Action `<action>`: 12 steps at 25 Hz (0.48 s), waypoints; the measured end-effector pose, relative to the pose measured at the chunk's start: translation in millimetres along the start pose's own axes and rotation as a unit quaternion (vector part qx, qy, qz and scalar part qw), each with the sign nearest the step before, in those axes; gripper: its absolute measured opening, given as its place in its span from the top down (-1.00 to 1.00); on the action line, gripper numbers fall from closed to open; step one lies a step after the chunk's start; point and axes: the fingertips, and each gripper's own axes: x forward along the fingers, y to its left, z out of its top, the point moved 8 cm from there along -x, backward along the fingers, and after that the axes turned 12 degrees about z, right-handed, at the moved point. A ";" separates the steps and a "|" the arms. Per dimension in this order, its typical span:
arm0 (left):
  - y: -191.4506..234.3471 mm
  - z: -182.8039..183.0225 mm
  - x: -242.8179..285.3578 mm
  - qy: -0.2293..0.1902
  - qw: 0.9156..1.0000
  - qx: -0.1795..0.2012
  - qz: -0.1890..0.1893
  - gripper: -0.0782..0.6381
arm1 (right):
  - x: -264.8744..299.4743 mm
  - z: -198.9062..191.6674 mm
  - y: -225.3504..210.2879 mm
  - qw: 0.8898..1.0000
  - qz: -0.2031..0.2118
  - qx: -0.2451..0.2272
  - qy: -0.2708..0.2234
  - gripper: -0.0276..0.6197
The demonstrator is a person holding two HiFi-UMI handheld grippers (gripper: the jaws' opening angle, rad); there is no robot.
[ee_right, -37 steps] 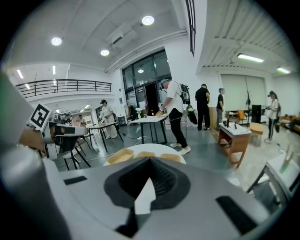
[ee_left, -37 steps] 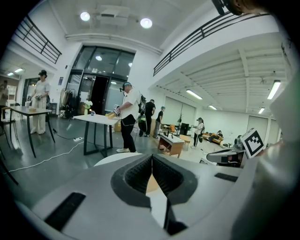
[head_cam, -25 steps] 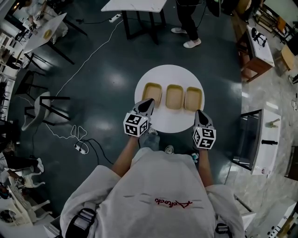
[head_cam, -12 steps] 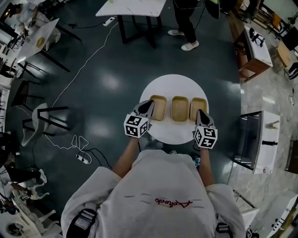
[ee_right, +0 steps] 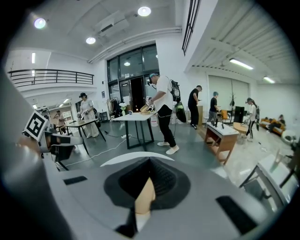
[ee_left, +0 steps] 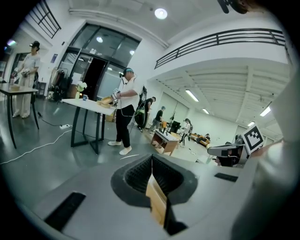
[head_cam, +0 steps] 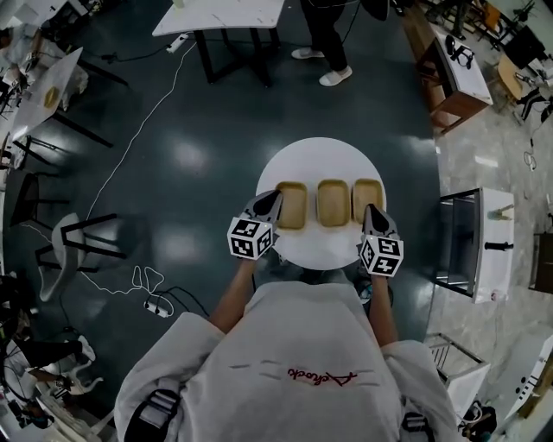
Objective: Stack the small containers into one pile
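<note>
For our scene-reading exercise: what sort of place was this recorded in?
Probably a large shared lab or workshop hall: work tables stand scattered on a glossy dark floor, a cable trails loose across it, and a railed mezzanine runs overhead.

Three containers lie in a row on the round table (head_cam: 320,160) at frame centre: left container (head_cam: 292,205), middle container (head_cam: 333,202), right container (head_cam: 368,198), near one another. The left gripper (head_cam: 274,198) is at the table's lower left, just beside the left container, and the right gripper (head_cam: 372,211) is at its lower right, just below the right container. Above the table stand a long table (head_cam: 220,13) and a person (head_cam: 321,39), with a chair (head_cam: 73,237) far left and a cabinet (head_cam: 475,242) right.
</note>
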 end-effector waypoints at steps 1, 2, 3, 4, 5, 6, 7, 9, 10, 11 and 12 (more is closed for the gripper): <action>-0.6 0.2 1.8 0.002 1.000 0.001 -0.002 0.75 | 0.2 -1.0 -0.3 1.000 -0.001 0.001 0.002 0.85; -1.4 0.6 3.9 0.002 1.000 0.002 -0.004 0.75 | 0.6 -2.2 -1.1 1.000 -0.002 0.002 0.003 0.85; -2.1 1.1 6.3 0.002 1.000 0.004 -0.005 0.75 | 1.0 -3.6 -2.4 1.000 -0.002 0.003 0.004 0.85; -2.7 1.5 8.7 0.002 1.000 0.006 -0.005 0.75 | 1.5 -4.7 -3.9 1.000 -0.002 0.004 0.004 0.85; -3.1 1.9 10.9 0.002 1.000 0.007 -0.003 0.75 | 2.1 -5.6 -5.9 1.000 -0.001 0.005 0.003 0.85; -4.0 2.2 13.1 0.002 1.000 0.007 -0.001 0.75 | 2.4 -6.1 -9.0 1.000 0.000 0.006 0.003 0.85; -6.0 2.6 15.0 0.001 1.000 0.006 0.003 0.75 | 2.1 -6.2 -13.3 1.000 0.001 0.007 0.002 0.85; -13.6 1.9 18.0 0.002 1.000 0.005 0.010 0.75 | 0.9 -7.3 -24.3 1.000 0.004 0.010 0.003 0.85; -18.0 1.3 19.7 0.003 1.000 0.005 0.013 0.75 | 1.0 -7.9 -30.3 1.000 0.007 0.011 0.004 0.85; -22.6 0.8 21.7 0.004 1.000 0.005 0.017 0.75 | 1.9 -7.7 -36.4 1.000 0.010 0.011 0.004 0.85; -27.6 0.2 23.7 0.005 1.000 0.004 0.020 0.75 | 2.7 -7.1 -42.4 1.000 0.014 0.011 0.005 0.85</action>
